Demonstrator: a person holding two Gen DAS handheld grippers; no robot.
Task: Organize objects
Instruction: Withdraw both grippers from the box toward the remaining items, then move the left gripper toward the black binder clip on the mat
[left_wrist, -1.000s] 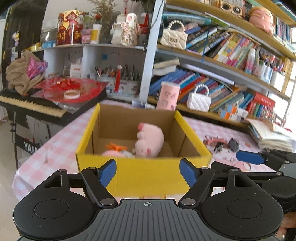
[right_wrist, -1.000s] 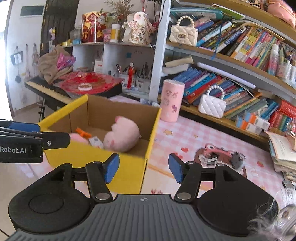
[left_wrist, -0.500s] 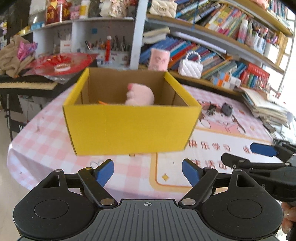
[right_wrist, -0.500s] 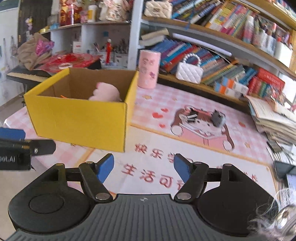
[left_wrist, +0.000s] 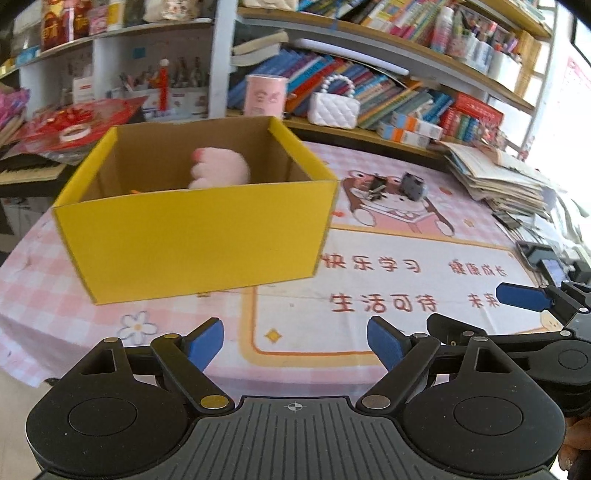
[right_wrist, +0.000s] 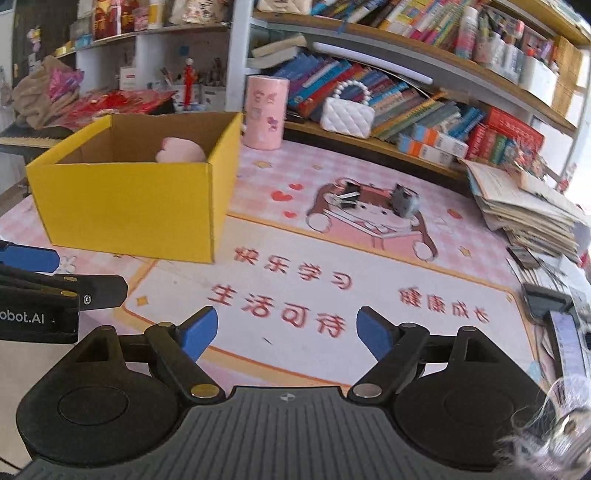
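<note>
Well beyond the empty jaws, yellow box (left_wrist: 192, 236).

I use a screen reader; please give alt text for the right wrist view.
The right tongs hang open and empty over a pink table mat. A yellow box holding a pink plush stands at left.

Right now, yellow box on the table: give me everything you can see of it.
The box is open-topped cardboard, yellow outside and on its rim, plain brown inside, with no lid or flaps showing. It stands upright on the pink checked tablecloth, at the left of the printed mat, its near right corner just overlapping the mat's border. A pink plush toy sits inside, rising to about rim height, with a bit of something orange beside it. Neither tool touches the box; both are well short of it.
</note>
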